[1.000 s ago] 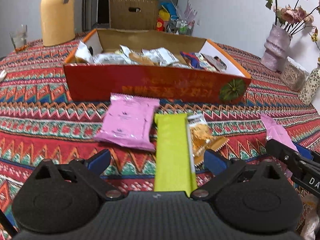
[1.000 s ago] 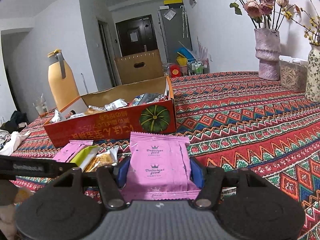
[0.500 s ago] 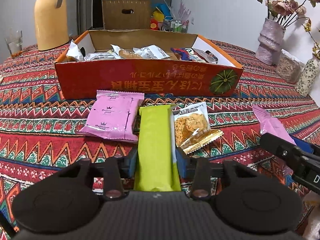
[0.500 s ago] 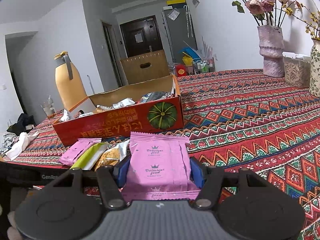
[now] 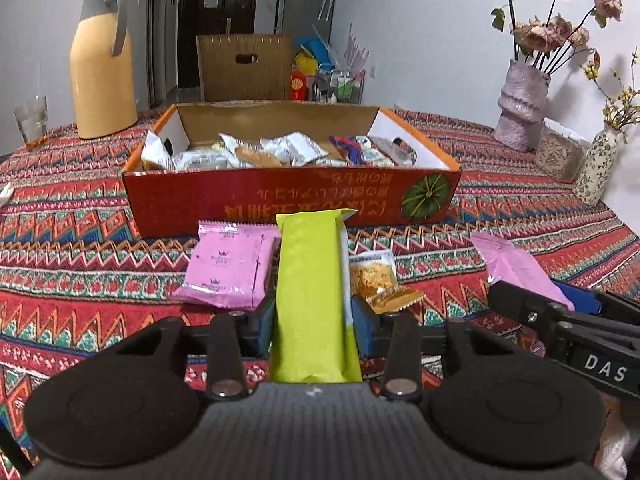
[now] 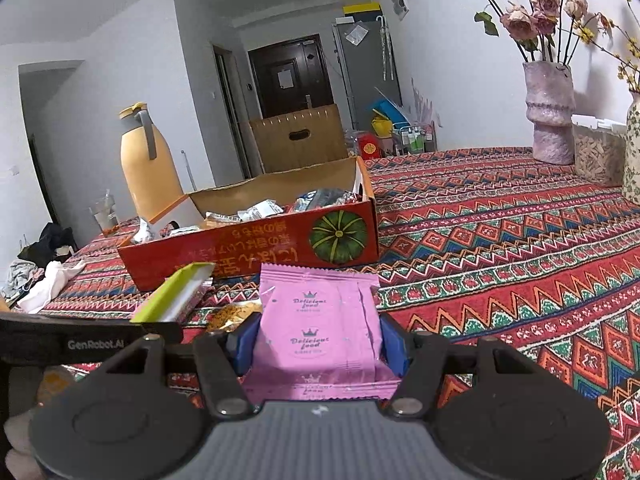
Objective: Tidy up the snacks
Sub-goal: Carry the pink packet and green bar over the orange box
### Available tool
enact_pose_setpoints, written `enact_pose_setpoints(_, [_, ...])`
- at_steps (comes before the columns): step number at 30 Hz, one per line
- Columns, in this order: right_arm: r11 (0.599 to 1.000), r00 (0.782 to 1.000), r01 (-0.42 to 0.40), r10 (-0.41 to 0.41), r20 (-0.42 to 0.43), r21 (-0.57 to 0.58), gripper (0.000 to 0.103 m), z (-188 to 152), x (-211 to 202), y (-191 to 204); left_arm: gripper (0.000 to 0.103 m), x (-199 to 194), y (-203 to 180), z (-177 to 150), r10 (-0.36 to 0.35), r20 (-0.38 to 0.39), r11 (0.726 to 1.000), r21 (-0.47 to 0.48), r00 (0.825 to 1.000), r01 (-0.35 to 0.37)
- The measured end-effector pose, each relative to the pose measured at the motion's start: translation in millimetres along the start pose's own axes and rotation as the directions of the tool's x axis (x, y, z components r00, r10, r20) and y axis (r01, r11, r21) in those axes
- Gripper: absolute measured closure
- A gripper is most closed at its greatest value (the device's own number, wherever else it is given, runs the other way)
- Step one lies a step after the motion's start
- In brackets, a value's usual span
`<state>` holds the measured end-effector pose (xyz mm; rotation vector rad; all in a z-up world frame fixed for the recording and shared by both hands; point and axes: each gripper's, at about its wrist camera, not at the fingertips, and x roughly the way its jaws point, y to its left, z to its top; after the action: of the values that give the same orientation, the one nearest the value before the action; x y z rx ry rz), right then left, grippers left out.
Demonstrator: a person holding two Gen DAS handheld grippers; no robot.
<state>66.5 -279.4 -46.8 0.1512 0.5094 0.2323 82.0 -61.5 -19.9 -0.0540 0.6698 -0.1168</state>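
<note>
My left gripper (image 5: 314, 318) is shut on a long lime-green snack packet (image 5: 310, 292), lifted off the cloth and pointing at the red cardboard box (image 5: 256, 200) that holds several wrapped snacks. On the cloth below lie a pink packet (image 5: 228, 268) to the left and an orange-printed snack packet (image 5: 374, 276) to the right. My right gripper (image 6: 318, 340) is shut on another pink packet (image 6: 316, 332), held low in front of the same box (image 6: 240, 248). The green packet (image 6: 176, 296) shows at the left of the right wrist view.
A yellow thermos jug (image 5: 104, 64) and a glass (image 5: 32, 120) stand at the back left of the patterned tablecloth (image 5: 80, 280). Vases with dried flowers (image 5: 520, 116) and a jar stand at the right. A brown cardboard box (image 5: 244, 68) sits behind the table.
My left gripper closed on the green packet, which lay flat between open fingers, and raised it off the cloth. The right gripper kept its hold on the pink packet, nearly still.
</note>
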Motion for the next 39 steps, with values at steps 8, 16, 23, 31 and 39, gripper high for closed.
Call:
enact_pose_setpoints(8, [1.000,1.000,-0.001,0.001,0.020,-0.029,0.042,11.0,2.2,10.3,0.063,-10.7,8.7,15.1,0.014,0.055,1.000,-0.012,0.998,-0.013])
enact_pose_setpoints(16, [0.998,0.998,0.010,-0.007,0.059,-0.054,0.042,28.8,8.7,19.1,0.063,-15.3,16.6,39.7,0.029,0.108,0.999,-0.017,0.994,-0.027])
enact_pose_setpoints(23, [0.997,0.995,0.017,-0.010,0.098,-0.075,0.042,52.3,18.4,27.2,0.063,-13.8,23.7,63.5,0.047,0.147,0.999,-0.025,0.988,-0.044])
enact_pose_setpoints(31, [0.995,0.992,0.015,-0.002,0.127,-0.103,0.042,79.3,39.2,39.8,0.063,-7.8,34.9,92.9,0.078,0.191,0.997,-0.039,0.978,-0.072])
enact_pose_setpoints(39, [0.992,0.991,0.016,0.001,0.136,-0.124,0.042,105.9,70.5,50.0,0.063,10.2,47.6,121.4,0.107,0.211,0.993,-0.064,0.972,-0.095])
